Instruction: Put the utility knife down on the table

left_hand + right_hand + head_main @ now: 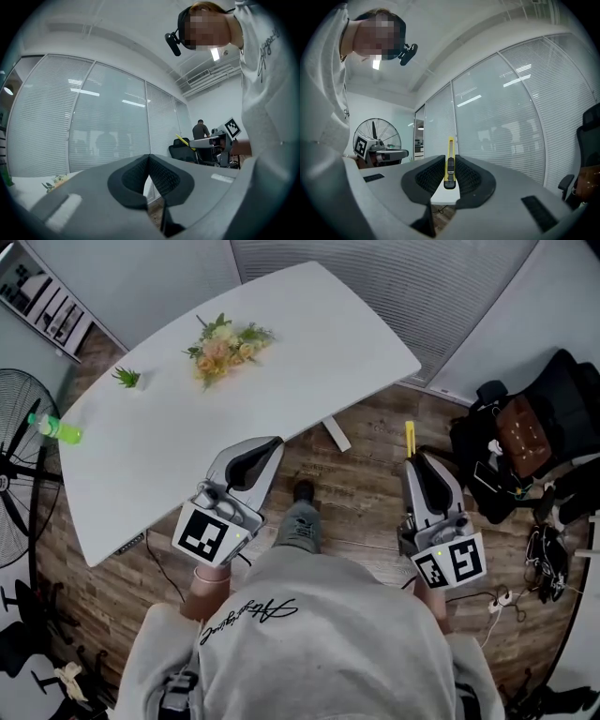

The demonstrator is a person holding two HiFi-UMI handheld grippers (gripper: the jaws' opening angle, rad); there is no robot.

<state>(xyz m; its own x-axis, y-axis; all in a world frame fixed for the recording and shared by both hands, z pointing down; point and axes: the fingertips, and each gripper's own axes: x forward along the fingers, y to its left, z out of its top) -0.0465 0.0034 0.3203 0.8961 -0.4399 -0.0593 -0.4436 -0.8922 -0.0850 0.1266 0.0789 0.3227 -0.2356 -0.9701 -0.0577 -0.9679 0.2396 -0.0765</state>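
A yellow utility knife (pixel 450 161) with a black slider stands between the pads of my right gripper (pixel 450 165), which is shut on it; its yellow tip (pixel 410 438) sticks out past the jaws in the head view. That gripper (pixel 418 463) hangs over the wooden floor, right of the white table (pixel 309 352). My left gripper (pixel 267 448) is at the table's near edge with its jaws closed together and nothing between them. In the left gripper view its pads (pixel 149 164) meet at the tips.
On the table lie a bunch of flowers (pixel 225 345) and a small green plant (pixel 127 378); a green bottle (pixel 54 428) is at its left end. A fan (pixel 19 442) stands left. A black chair with bags (pixel 525 442) is at the right, with cables on the floor.
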